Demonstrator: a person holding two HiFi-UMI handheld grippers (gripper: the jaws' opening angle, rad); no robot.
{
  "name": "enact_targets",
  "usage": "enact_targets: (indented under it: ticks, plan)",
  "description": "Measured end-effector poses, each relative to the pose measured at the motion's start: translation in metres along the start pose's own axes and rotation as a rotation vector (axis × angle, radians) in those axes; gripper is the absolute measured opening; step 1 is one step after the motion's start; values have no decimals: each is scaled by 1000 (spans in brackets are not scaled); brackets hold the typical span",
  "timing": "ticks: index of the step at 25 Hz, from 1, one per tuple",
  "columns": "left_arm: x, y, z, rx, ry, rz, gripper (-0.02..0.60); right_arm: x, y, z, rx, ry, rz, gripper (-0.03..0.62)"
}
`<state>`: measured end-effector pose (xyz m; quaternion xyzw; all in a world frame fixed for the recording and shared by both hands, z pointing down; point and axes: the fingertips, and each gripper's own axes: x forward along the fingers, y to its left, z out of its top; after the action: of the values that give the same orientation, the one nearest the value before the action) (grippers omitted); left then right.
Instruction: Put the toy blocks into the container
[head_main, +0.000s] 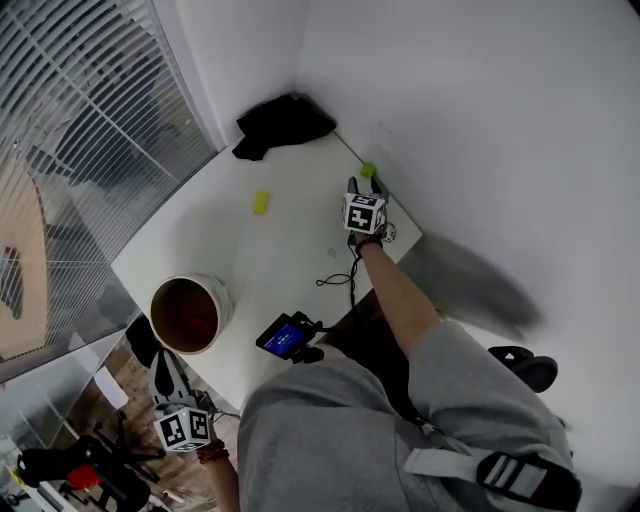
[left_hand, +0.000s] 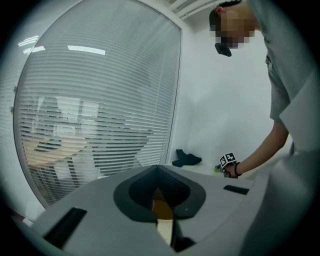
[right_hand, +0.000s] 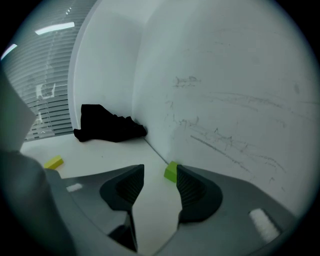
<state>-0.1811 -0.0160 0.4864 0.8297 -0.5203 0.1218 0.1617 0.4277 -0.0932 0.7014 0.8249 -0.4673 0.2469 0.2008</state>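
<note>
One yellow block (head_main: 260, 202), one lime-green block (right_hand: 171, 171) on white table (head_main: 290, 265); right fingers (right_hand: 196, 190) apart, left fingers (left_hand: 176, 189) together.

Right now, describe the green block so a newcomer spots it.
On the white table, follow the edge that runs along the wall. The green block sits beside that wall, just ahead of the right hand-held gripper. Its only neighbour, the yellow block, lies out mid-table.
</note>
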Motion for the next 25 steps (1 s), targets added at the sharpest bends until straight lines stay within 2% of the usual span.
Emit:
enact_targets:
  ticks: [14, 25]
  plan:
    - [7, 0, -1, 0, 27, -8, 8, 29, -24, -15, 121, 106, -113, 213]
    - [11, -2, -1, -2, 47, -12, 8, 46, -24, -20, 109, 161, -107, 213]
